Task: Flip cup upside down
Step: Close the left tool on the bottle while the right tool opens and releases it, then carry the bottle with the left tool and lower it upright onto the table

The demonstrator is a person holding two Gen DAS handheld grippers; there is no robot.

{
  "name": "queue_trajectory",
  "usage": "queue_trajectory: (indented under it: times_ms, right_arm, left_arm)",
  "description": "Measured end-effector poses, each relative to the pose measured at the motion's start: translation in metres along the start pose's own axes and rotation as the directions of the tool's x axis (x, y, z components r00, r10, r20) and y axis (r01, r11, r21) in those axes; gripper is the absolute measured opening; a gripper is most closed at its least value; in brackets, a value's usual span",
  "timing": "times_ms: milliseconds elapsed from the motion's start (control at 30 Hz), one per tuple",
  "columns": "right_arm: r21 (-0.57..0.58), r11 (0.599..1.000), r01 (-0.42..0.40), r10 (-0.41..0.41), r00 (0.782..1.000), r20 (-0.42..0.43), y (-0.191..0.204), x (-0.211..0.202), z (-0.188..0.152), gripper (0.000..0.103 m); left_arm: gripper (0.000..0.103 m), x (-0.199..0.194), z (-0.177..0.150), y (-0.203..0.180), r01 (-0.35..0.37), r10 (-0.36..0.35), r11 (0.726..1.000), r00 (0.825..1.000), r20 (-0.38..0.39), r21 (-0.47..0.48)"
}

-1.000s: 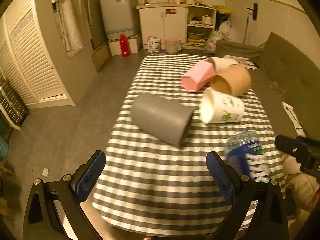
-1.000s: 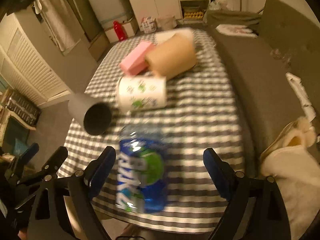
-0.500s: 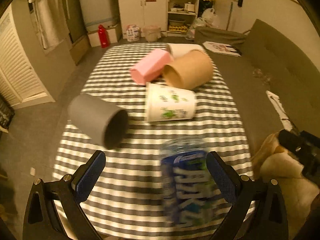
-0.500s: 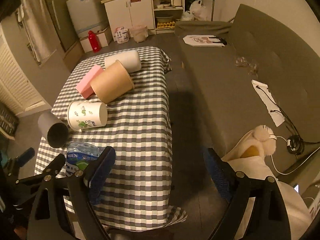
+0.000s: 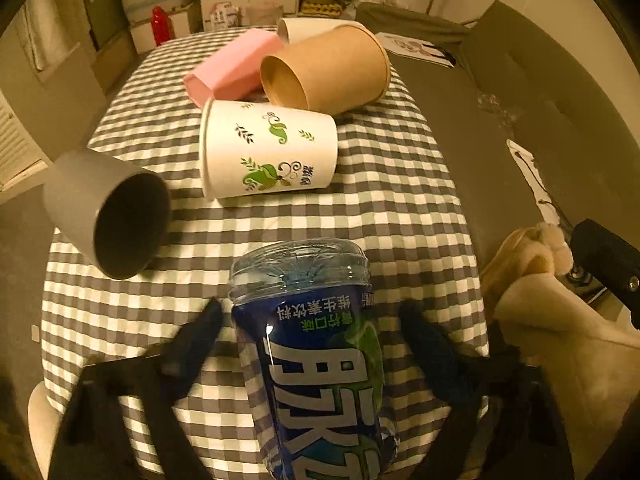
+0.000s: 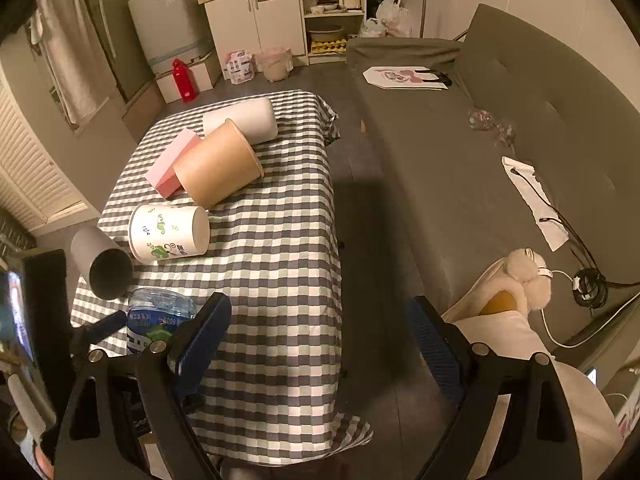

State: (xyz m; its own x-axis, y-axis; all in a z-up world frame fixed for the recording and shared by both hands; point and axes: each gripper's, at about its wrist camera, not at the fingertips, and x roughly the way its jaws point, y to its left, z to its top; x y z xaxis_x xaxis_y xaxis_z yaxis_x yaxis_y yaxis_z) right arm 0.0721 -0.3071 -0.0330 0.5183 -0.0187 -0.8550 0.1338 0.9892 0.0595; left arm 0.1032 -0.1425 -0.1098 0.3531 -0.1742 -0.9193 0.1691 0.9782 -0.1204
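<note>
A clear plastic cup with a blue label (image 5: 316,352) lies on its side on the checked tablecloth, its open mouth facing away from me. My left gripper (image 5: 312,340) is open, its fingers on either side of the cup and apart from it. The cup also shows in the right wrist view (image 6: 158,318). My right gripper (image 6: 320,336) is open and empty, held above the table's right edge and the floor.
Other cups lie on their sides: grey (image 5: 106,212), white with leaf print (image 5: 268,150), brown paper (image 5: 328,70), pink (image 5: 236,66), white (image 6: 242,120). The checked table (image 6: 280,240) has a grey sofa (image 6: 480,160) to its right.
My left gripper has moved right and forward, so the blue-label cup now lies between its fingers. My right gripper has pulled back and to the right, off the table.
</note>
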Motion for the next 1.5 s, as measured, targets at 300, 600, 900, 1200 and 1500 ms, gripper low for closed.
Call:
queue_trajectory:
  times_ms: [300,600,900,1200,1500]
  right_arm:
    - [-0.018,1.0,0.001,-0.001,1.0,0.005,0.007,-0.001,-0.003,0.09]
    - [-0.027,1.0,0.01,-0.009,1.0,0.011,0.01,-0.002,-0.005,0.09]
    - [-0.032,0.999,0.019,-0.019,1.0,0.014,0.009,-0.002,-0.007,0.09]
    - [-0.056,0.998,0.018,-0.017,1.0,0.022,0.018,-0.005,-0.008,0.09]
    - [-0.063,0.998,0.027,-0.026,1.0,0.014,0.02,-0.001,-0.009,0.09]
  left_arm:
    - [0.074,-0.026,0.012,0.005,-0.012,0.01,1.0,0.994,0.111,0.022]
    - [0.074,-0.036,0.011,0.005,-0.129,0.095,0.99,0.913,0.397,0.058]
    - [0.074,-0.017,-0.016,0.021,-0.112,0.093,0.993,0.927,0.363,0.031]
    - [0.074,-0.03,-0.012,0.016,-0.109,0.086,0.993,0.908,0.409,0.034]
    - [0.074,-0.014,0.012,0.013,-0.095,0.063,0.995,0.85,0.523,0.034]
